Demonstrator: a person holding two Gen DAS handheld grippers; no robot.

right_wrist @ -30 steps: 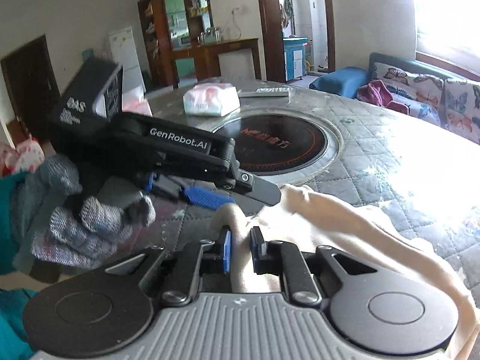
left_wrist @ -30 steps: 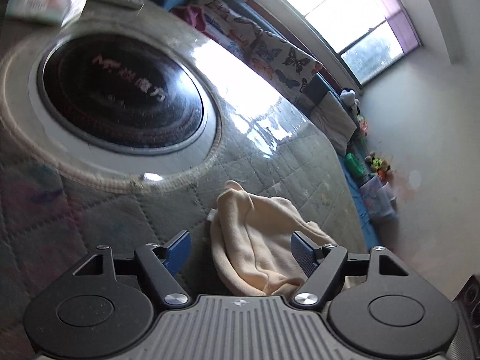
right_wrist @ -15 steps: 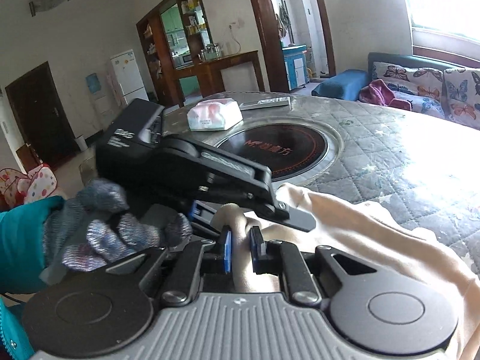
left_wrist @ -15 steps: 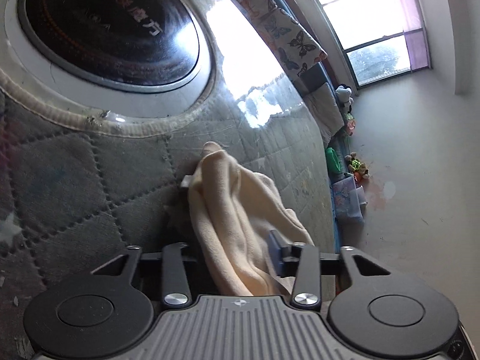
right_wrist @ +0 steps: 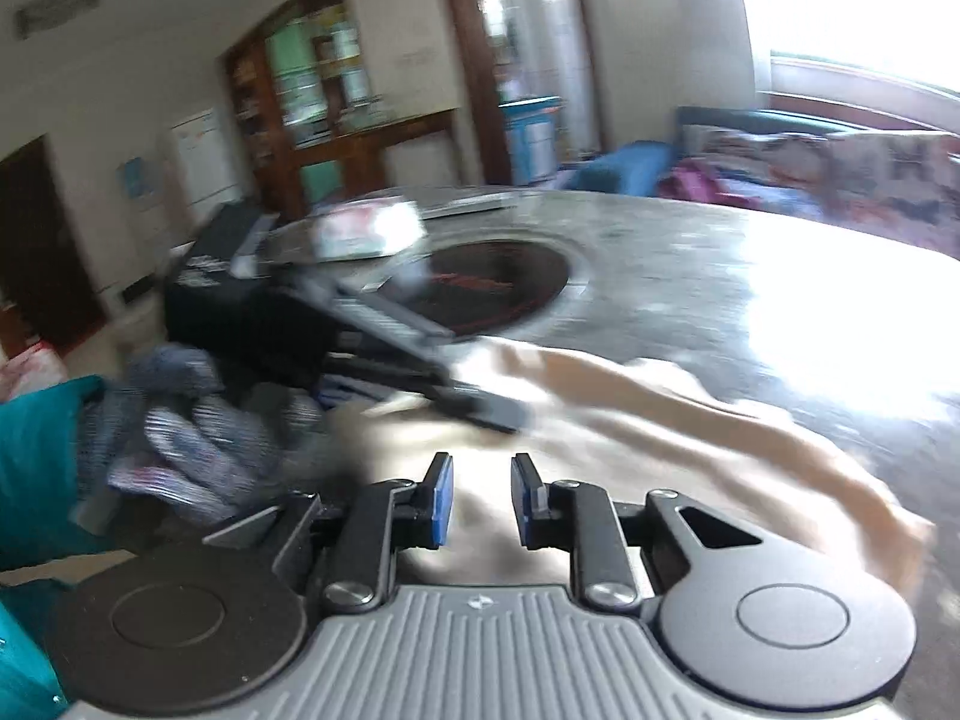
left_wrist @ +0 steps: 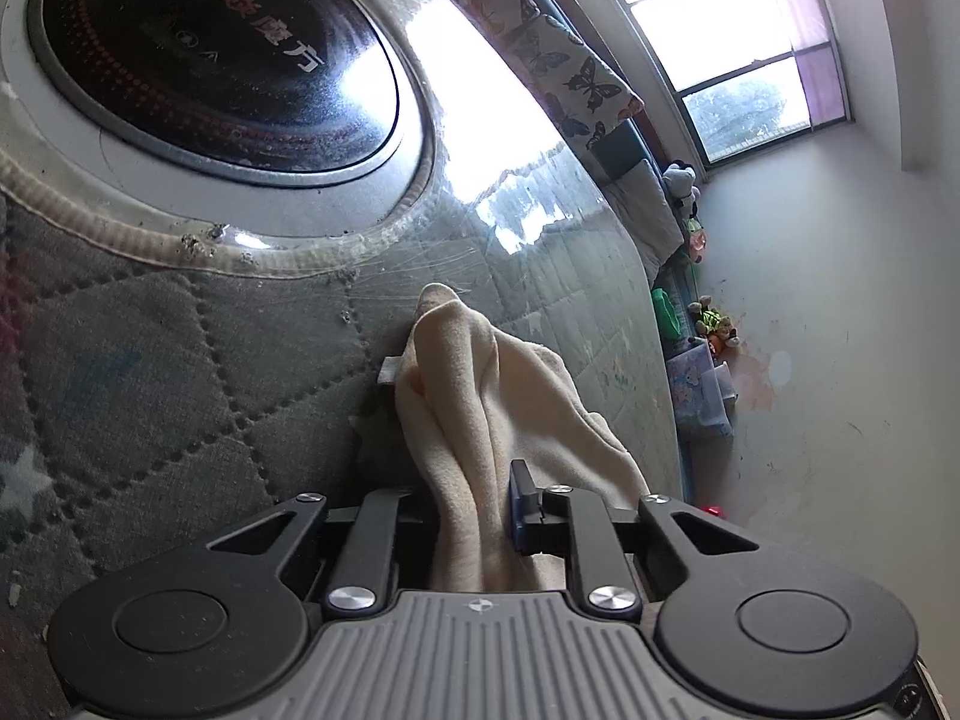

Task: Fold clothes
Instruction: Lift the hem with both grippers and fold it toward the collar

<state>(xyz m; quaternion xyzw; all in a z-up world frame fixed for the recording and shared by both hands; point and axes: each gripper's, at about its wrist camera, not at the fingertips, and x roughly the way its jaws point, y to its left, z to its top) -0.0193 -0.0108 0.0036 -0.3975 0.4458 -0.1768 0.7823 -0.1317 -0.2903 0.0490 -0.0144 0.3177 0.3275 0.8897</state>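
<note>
The cream garment (left_wrist: 480, 396) lies on the quilted cover of the round table (left_wrist: 156, 372), on the near side of the dark glass cooktop (left_wrist: 204, 54) set into the table's middle. The left gripper (left_wrist: 474, 510) has drawn its jaws in on a bunched ridge of the cloth, which rises between them and runs forward, away from the camera, to a small peak just short of the cooktop's rim. The right gripper (right_wrist: 480, 498) has its blue pads parted with a gap between them; pale cloth shows behind that gap, but nothing appears pinched (the right wrist view is smeared by motion, so contact with the fabric cannot be ruled out). In that view the garment (right_wrist: 690, 420) stretches as a long band from the left gripper (right_wrist: 480, 408), held in a gloved hand (right_wrist: 198, 456), out to the right and toward the table's edge, so its long axis runs roughly crosswise to the right gripper's fingers. The coming move seems to turn on this: one end of the band is held on the left side, and the free end lies to the right and lower, nearer the right gripper. A fresh hold on that far end would likely be the right side's job, letting the cloth be pulled taut or carried over for a fold.
</note>
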